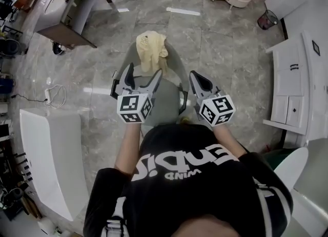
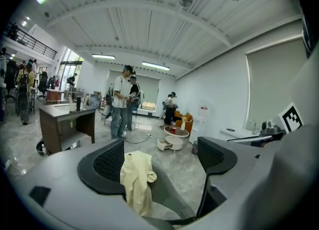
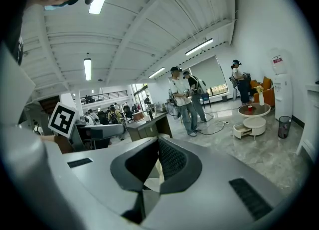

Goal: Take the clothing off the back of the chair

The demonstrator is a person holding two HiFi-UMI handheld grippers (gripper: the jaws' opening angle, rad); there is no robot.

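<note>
Clothing, a pale yellow garment, hangs draped over the top of the grey chair's back. It is at twelve o'clock from the person, where a straight reach can meet it. The left hand-held gripper is spread wide and lined up with the cloth. In the left gripper view the cloth shows between the jaws but lies beyond them, untouched; I judge this is readying a pinch. The right hand-held gripper, at three o'clock of the left, has its jaws together on nothing.
</note>
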